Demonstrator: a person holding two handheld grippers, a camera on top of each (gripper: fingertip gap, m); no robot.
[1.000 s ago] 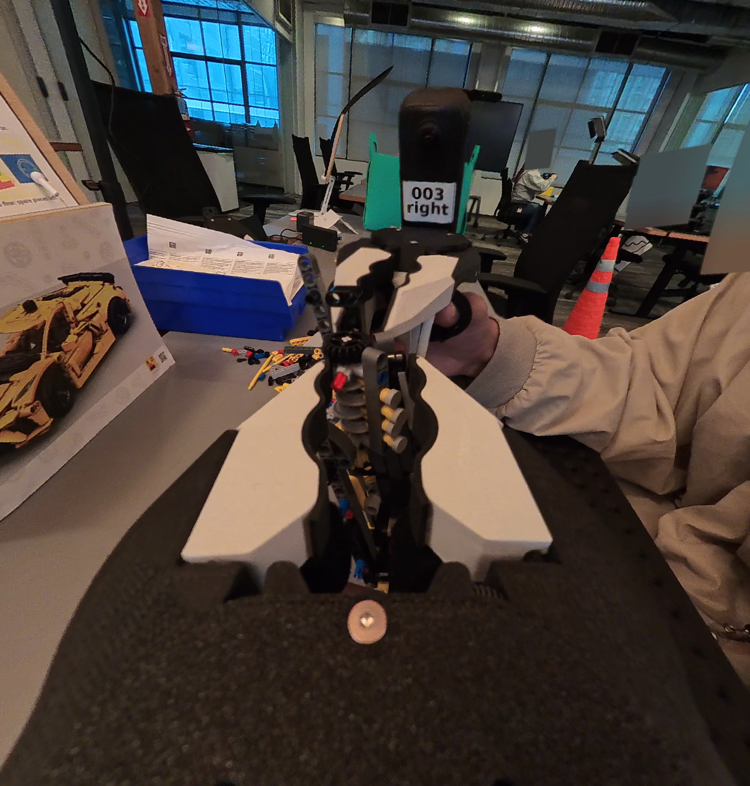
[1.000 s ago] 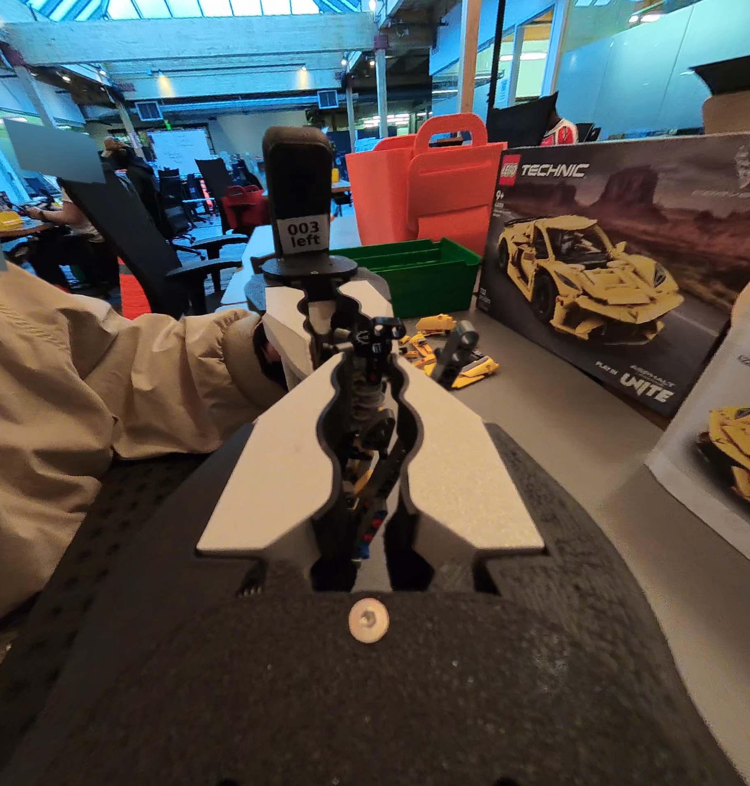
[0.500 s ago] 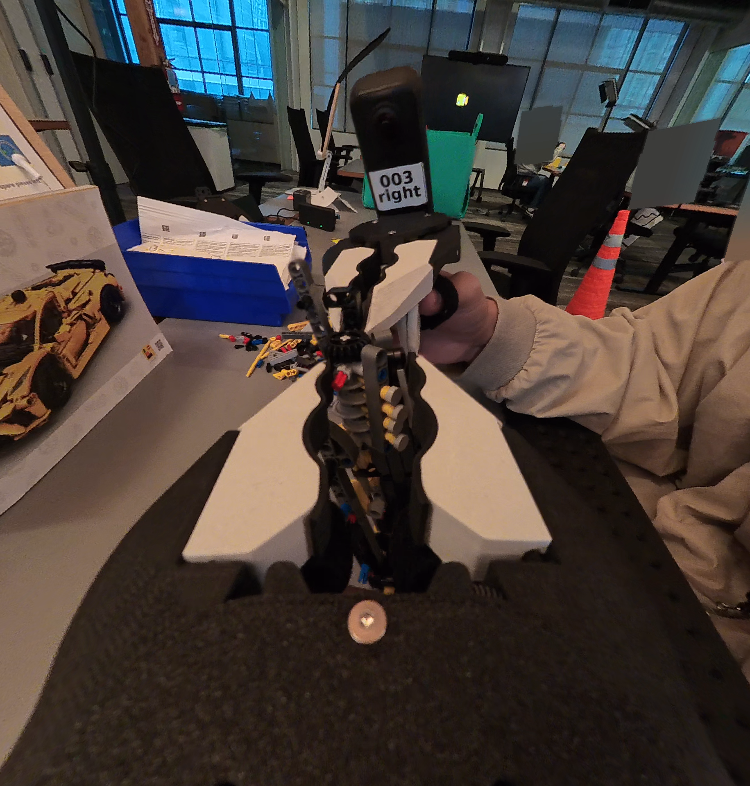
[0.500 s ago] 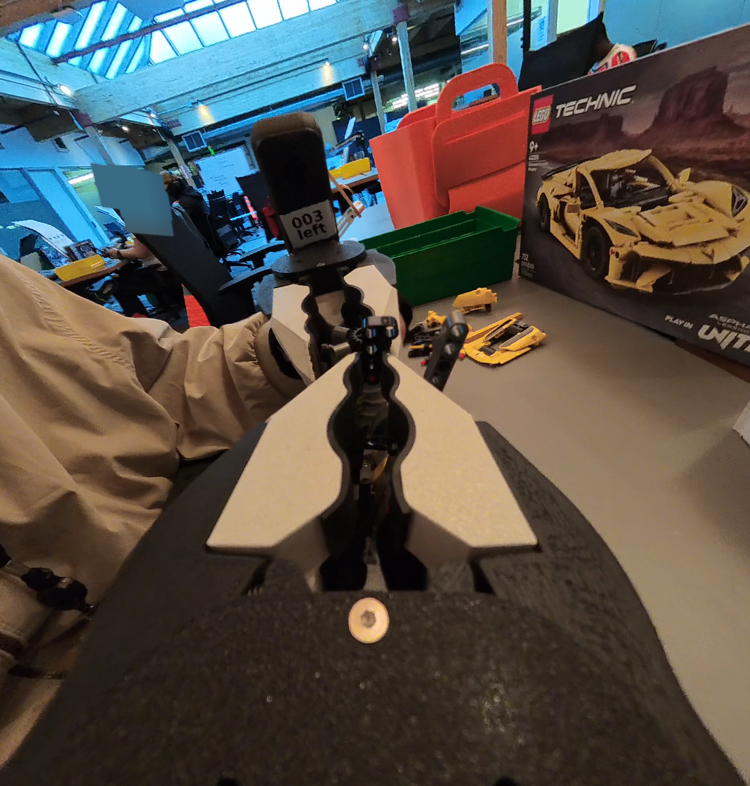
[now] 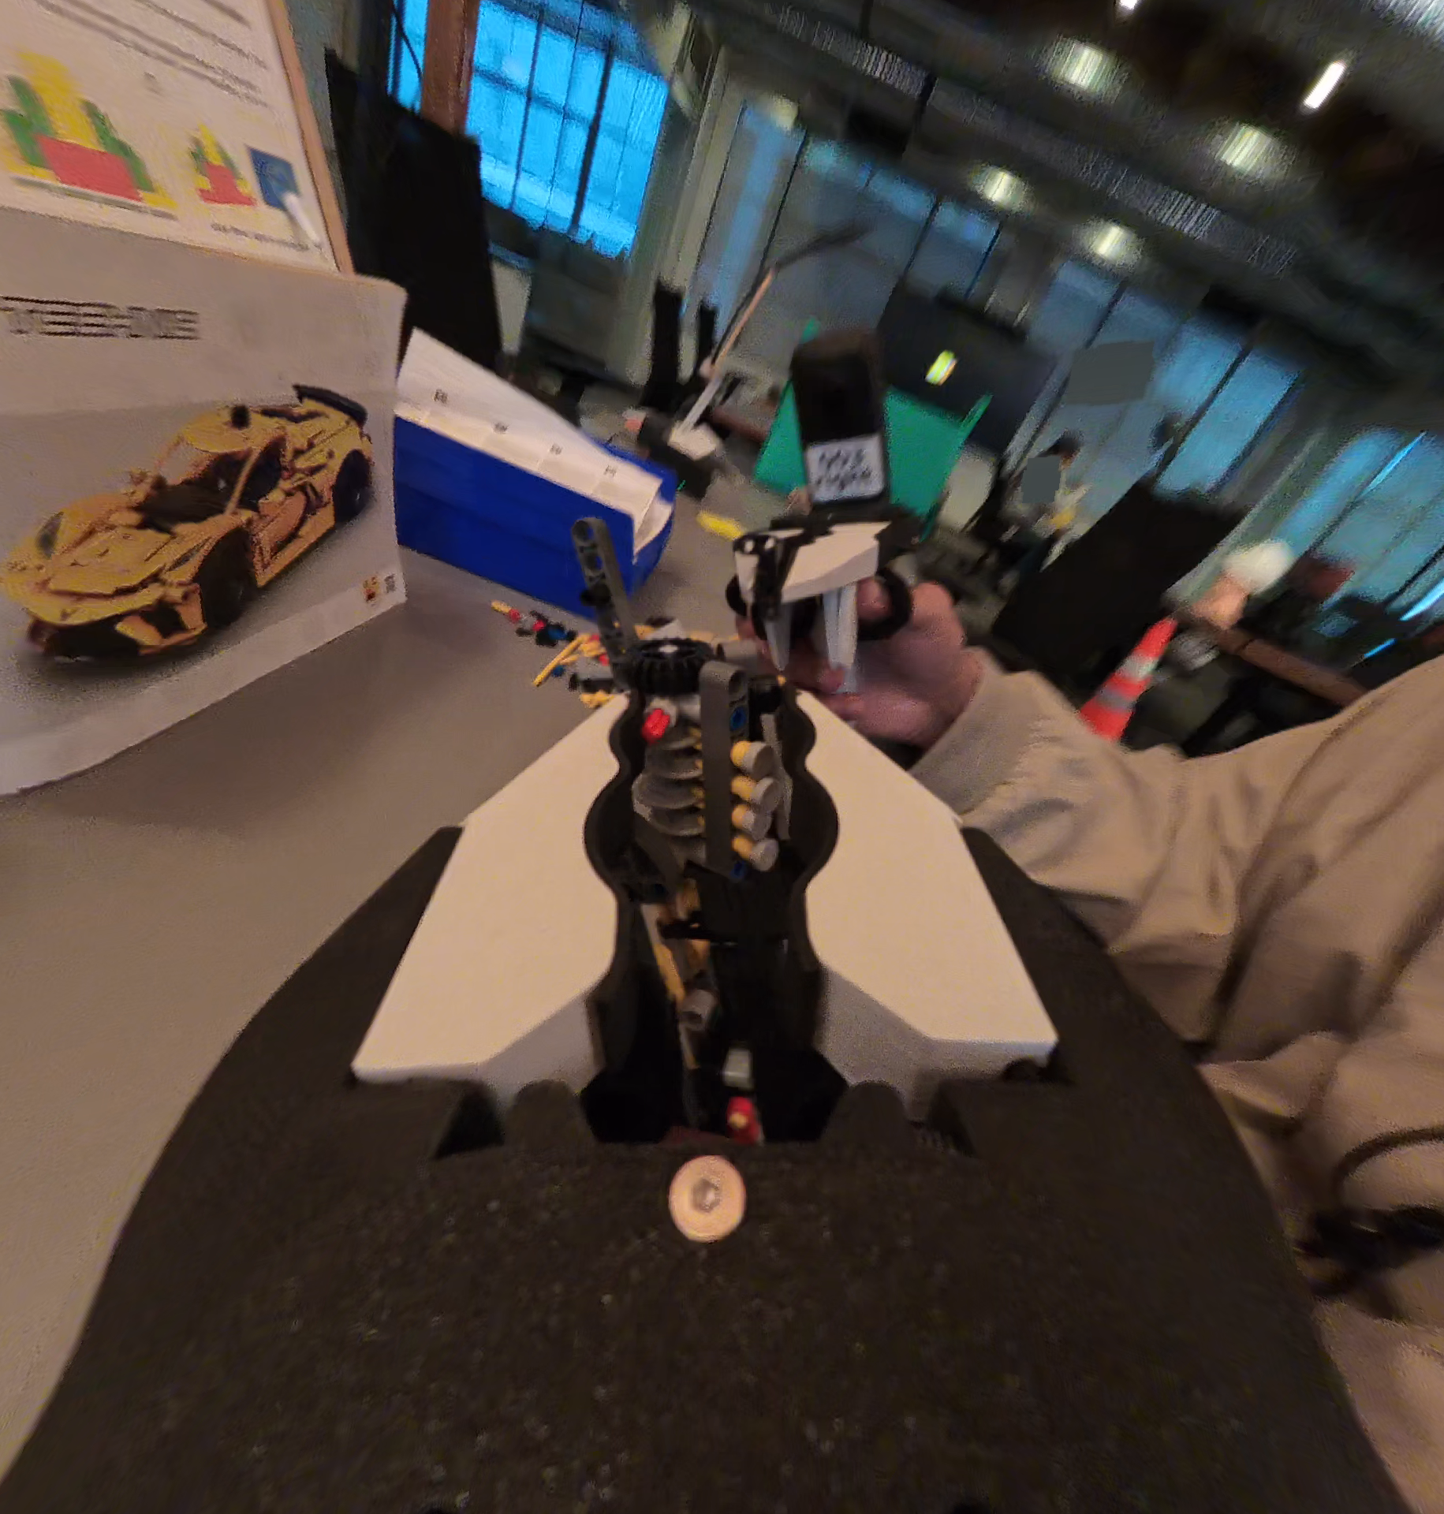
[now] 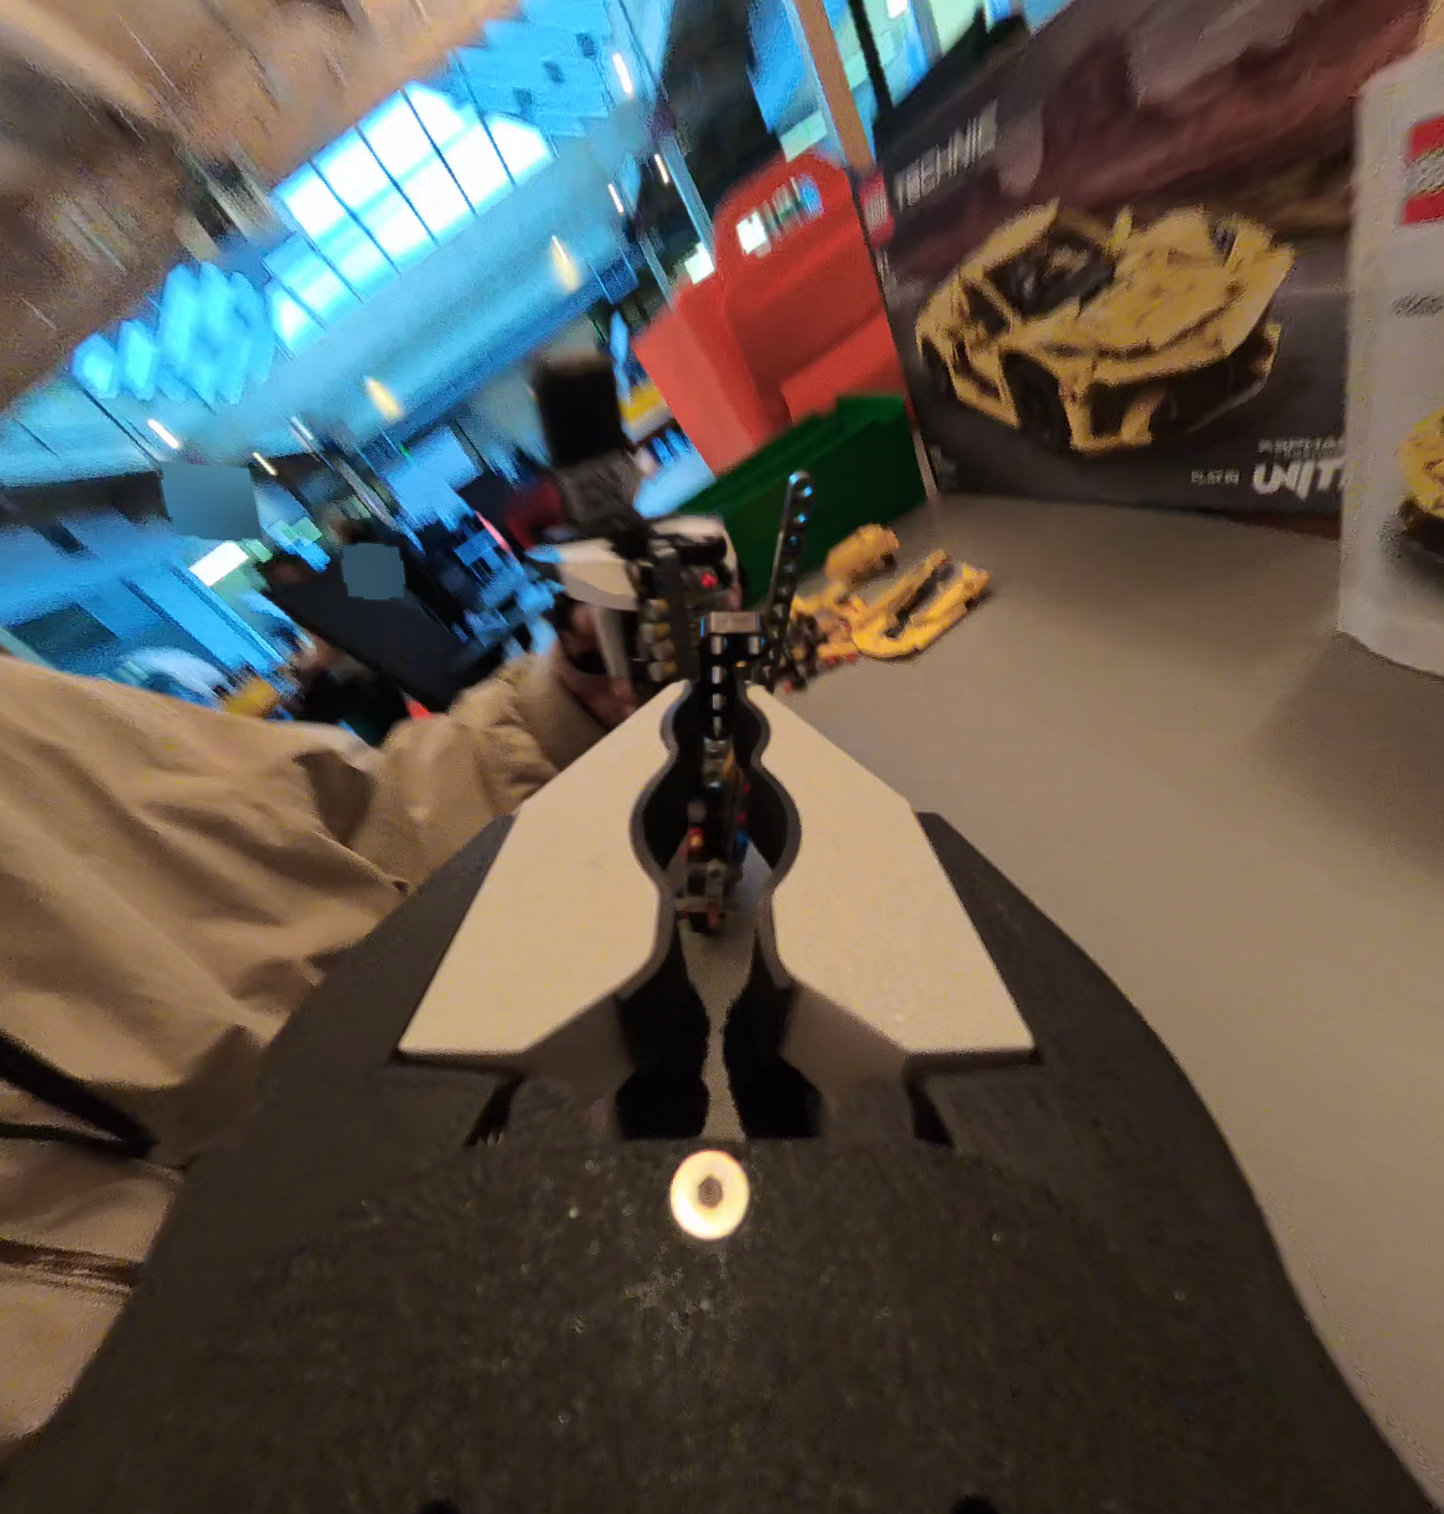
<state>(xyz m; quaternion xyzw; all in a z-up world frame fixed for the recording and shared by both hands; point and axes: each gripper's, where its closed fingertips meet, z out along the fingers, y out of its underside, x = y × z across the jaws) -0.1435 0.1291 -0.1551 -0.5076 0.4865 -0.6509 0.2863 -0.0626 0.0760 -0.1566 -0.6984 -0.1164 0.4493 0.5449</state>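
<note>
Up close, the left gripper, with its two white wedge-shaped fingers lined in black, is closed on a dark toy-brick assembly of grey coiled parts, a black gear, a red pin and a row of grey-and-yellow pegs; the assembly fills the narrow gap between the fingers and sticks out past their tips, held above the grey tabletop. A thin dark grey holed beam rises at a slant from its far end. In the right wrist view, the right gripper is drawn nearly together on a slim black holed strip that runs lengthwise between its fingers; whether this strip joins the same assembly is hard to say, since that picture is blurred. Seen from the left wrist view, the right gripper sits just beyond the assembly, its tips pointing down, with a hand in a beige sleeve behind it. Small loose yellow, red and black pieces lie on the table beside a blue bin holding white sheets. A box printed with a yellow car stands to the left. Yellow body panels lie near a green bin and an orange-red container.
</note>
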